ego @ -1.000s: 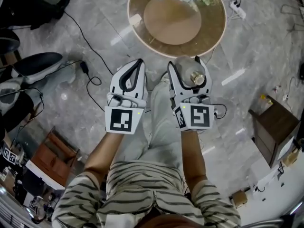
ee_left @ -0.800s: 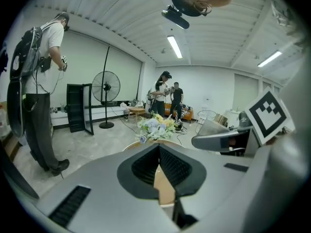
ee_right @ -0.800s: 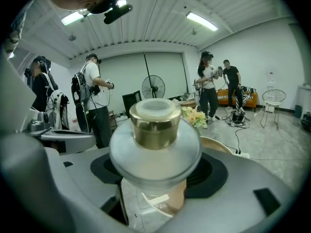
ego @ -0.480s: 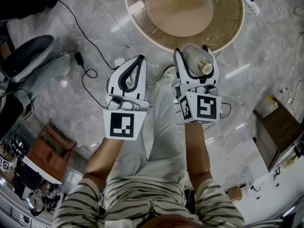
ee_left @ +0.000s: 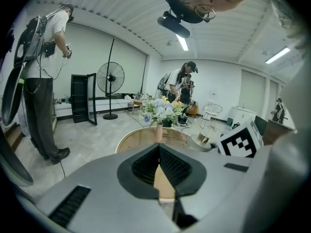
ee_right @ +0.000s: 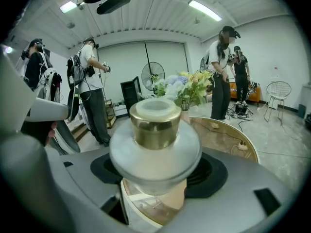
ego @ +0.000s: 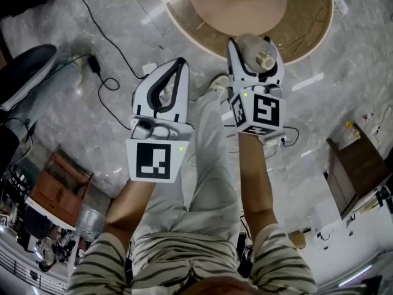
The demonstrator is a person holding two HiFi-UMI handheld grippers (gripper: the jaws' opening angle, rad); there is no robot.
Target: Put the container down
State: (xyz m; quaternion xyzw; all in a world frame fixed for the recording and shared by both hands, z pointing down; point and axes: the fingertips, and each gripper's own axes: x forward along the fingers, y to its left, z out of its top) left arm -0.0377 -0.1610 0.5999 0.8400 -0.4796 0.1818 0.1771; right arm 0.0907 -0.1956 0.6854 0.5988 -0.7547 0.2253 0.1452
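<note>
Right gripper (ego: 252, 42): we hold the frosted, gold-necked container (ee_right: 155, 147) clamped between its jaws.
Left gripper (ego: 178, 62): ours, clenched and empty.
Setting: round table (ego: 311, 27) ahead.

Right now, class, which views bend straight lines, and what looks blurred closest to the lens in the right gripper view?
Both gripper views curve the ceiling and darken at the corners; in the right gripper view the container near the lens is soft.

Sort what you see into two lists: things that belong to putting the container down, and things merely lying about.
Job: container, held in the right gripper; round table, the likely spot.
Lying about: floor cables; flower vase; standing fan; empty left gripper.
</note>
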